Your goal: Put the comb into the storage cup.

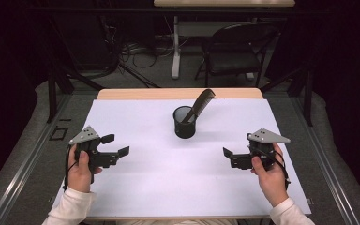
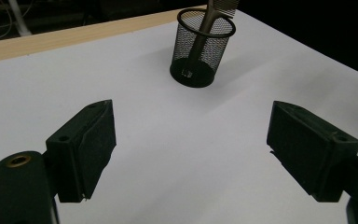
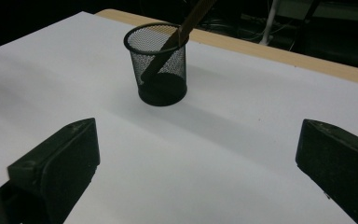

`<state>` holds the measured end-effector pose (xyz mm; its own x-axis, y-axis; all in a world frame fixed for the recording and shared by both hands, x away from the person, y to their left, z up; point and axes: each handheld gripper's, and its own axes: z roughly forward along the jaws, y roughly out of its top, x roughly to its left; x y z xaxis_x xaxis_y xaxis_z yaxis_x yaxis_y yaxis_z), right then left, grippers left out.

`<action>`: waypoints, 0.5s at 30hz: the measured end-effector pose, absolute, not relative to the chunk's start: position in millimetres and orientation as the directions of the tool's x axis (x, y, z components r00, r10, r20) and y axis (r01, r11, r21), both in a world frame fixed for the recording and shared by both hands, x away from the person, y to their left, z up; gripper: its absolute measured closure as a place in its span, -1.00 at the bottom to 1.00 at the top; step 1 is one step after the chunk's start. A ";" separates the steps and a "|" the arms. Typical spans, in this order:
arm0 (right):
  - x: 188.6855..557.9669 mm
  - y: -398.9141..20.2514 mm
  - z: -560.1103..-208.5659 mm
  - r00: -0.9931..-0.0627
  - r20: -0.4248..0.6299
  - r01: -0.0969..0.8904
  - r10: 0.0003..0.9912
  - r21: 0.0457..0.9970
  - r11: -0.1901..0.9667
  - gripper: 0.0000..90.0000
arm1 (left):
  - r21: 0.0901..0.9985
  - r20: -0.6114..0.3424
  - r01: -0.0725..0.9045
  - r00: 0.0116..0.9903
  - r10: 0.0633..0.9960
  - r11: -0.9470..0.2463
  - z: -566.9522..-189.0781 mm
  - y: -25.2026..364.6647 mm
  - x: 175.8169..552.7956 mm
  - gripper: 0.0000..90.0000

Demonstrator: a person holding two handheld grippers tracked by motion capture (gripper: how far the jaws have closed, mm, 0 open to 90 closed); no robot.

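We hold the left gripper (image 1: 115,146) and right gripper (image 1: 228,153) wide open and empty, low over the white desk (image 1: 168,187), well apart from the mesh cup (image 1: 184,122) at its centre. A comb (image 1: 200,104) leans out of the cup. We judge the light cup could tip or slide if one jaw knocks its rim or drags the comb sideways.

Premises: a lab or recording room set up for test work. A wooden surface (image 1: 178,93) at centre frame is covered with a plain white sheet (image 1: 178,178). Dark curtains (image 1: 9,56) close off the left and right edges. Upper centre: a black folding chair (image 1: 234,51), the white leg of a second table (image 1: 175,47), and loose cables (image 1: 136,54) on grey carpet. Metal rails (image 1: 23,154) run along the floor at lower left and lower right.
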<state>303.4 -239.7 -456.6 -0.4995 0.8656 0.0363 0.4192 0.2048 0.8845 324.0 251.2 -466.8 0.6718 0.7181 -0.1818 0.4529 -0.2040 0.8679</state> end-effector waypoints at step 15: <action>288.6 -250.0 -489.6 -0.448 0.000 0.410 0.894 0.889 0.205 -1.00 | 0.882 -0.203 0.447 0.646 0.736 -0.150 -489.6 266.1 313.5 -0.64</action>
<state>288.6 -250.0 -489.6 -0.4479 0.8941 0.0004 0.4098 0.2048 0.8889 313.5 266.1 -489.6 0.6461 0.7358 -0.2026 0.4470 -0.1496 0.8819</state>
